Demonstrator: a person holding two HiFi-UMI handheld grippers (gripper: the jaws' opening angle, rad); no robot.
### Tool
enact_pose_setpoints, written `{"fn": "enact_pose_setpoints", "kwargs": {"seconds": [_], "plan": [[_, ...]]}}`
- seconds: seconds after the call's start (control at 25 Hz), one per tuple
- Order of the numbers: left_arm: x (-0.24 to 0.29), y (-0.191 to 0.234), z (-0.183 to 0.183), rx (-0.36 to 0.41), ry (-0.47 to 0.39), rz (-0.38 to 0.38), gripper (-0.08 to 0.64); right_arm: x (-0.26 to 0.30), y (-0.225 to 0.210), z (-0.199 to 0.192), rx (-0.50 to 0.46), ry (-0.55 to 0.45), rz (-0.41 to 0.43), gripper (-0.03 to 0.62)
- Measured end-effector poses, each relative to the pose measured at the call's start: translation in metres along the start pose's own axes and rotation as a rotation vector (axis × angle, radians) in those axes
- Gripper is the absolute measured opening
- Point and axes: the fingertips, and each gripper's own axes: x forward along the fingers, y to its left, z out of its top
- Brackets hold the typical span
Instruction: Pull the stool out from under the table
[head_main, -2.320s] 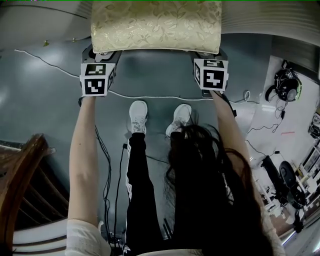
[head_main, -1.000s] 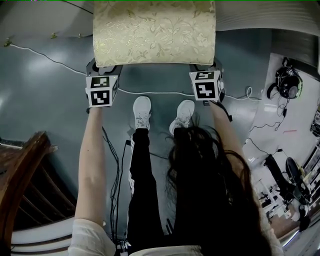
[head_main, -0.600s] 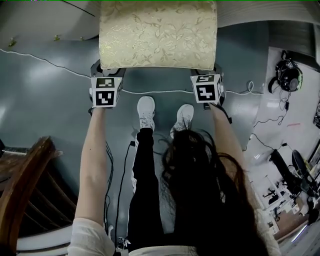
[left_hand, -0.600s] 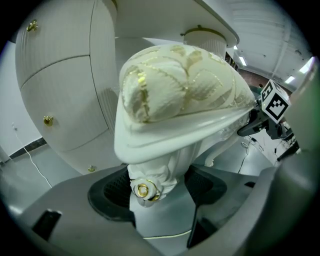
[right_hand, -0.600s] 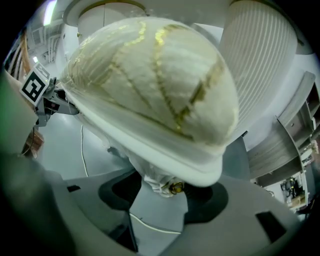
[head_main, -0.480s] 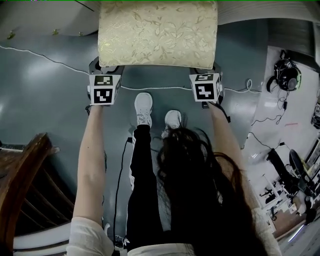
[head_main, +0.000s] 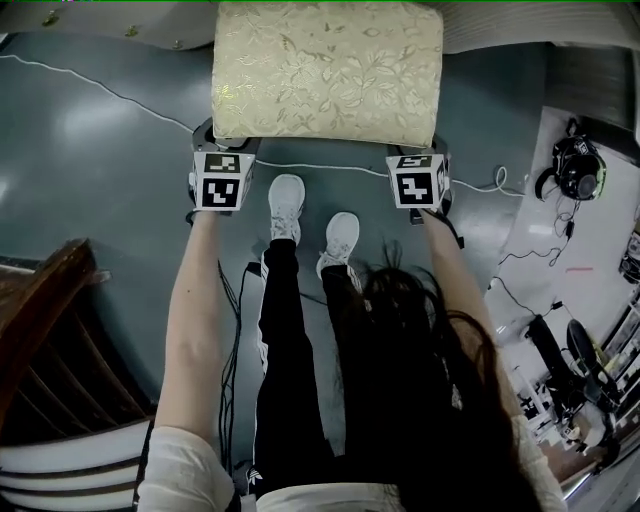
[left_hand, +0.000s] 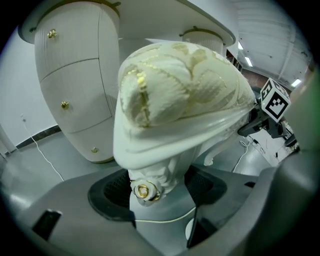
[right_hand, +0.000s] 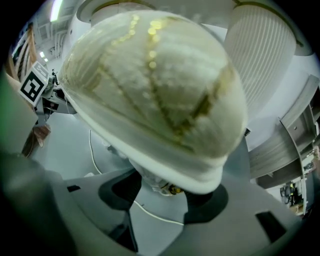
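Two tongs clamp the stool (head_main: 327, 70) at its near corners. The left tongs (head_main: 224, 140) are closed on the carved near-left leg (left_hand: 156, 175), and the right tongs (head_main: 416, 148) on the near-right leg (right_hand: 159, 184). Each leg fills a fairly wide gap between the pads. The cream-and-gold cushioned stool stands on the grey floor (head_main: 100, 140), just beyond the person's white shoes (head_main: 286, 200), its seat overhanging both tongs. A white cabinet (left_hand: 75, 85) with gold knobs stands behind it.

Grey floor (head_main: 100, 200), white cable (head_main: 110, 92), perhaps a wooden chair (head_main: 45, 295) left.
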Motion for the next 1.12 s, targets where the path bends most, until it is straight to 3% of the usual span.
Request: {"fn": "enact_pose_setpoints", "kwargs": {"seconds": [1.12], "plan": [[-0.003,0.004,0.0,0.02,0.085,-0.042,0.334,-0.004,0.007,-0.003,0.046,0.043,0.003,0.272]]}}
